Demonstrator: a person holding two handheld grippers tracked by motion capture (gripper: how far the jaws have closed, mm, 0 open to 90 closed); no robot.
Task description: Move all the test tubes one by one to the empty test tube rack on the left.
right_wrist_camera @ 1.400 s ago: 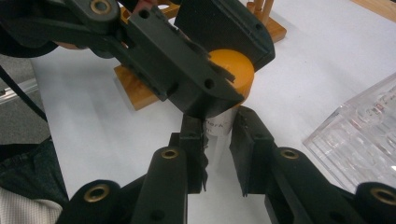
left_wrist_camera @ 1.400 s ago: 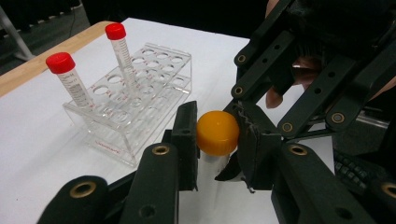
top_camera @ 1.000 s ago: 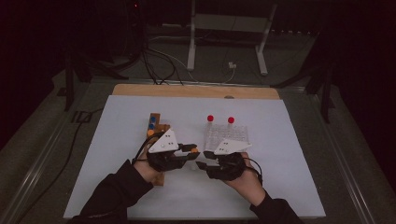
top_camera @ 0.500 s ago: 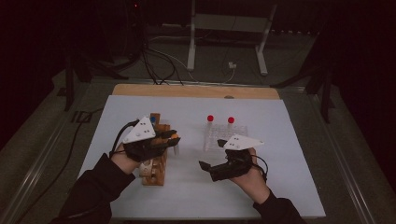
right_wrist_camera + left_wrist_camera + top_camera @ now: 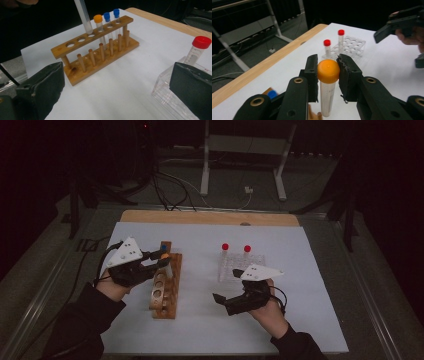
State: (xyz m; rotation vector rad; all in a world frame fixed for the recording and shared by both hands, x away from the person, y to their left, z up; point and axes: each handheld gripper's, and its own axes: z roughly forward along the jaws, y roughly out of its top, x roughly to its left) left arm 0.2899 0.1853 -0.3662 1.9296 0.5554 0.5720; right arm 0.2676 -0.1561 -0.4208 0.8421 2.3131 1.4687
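Note:
My left gripper (image 5: 328, 65) is shut on a clear tube with an orange cap (image 5: 328, 71), gripped at the cap. In the right gripper view this tube (image 5: 83, 16) hangs tilted, its rounded end just above a hole of the wooden rack (image 5: 95, 53). The rack holds one orange-capped tube (image 5: 98, 20) and two blue-capped tubes (image 5: 107, 17). In the high view the left gripper (image 5: 160, 259) is over the rack's far end (image 5: 165, 285). My right gripper (image 5: 227, 289) has just been opening. Its jaws stand wide apart with nothing between them.
A clear plastic rack (image 5: 241, 269) with two red-capped tubes (image 5: 225, 248) stands right of the wooden rack, just beyond my right gripper. The white mat (image 5: 300, 270) lies on a wooden table (image 5: 200, 216). Cables and a metal stand lie on the floor behind.
The two grippers were together at the middle of the mat. The left one has carried the orange-capped tube left and up over the wooden rack. The right gripper's jaws have opened wide.

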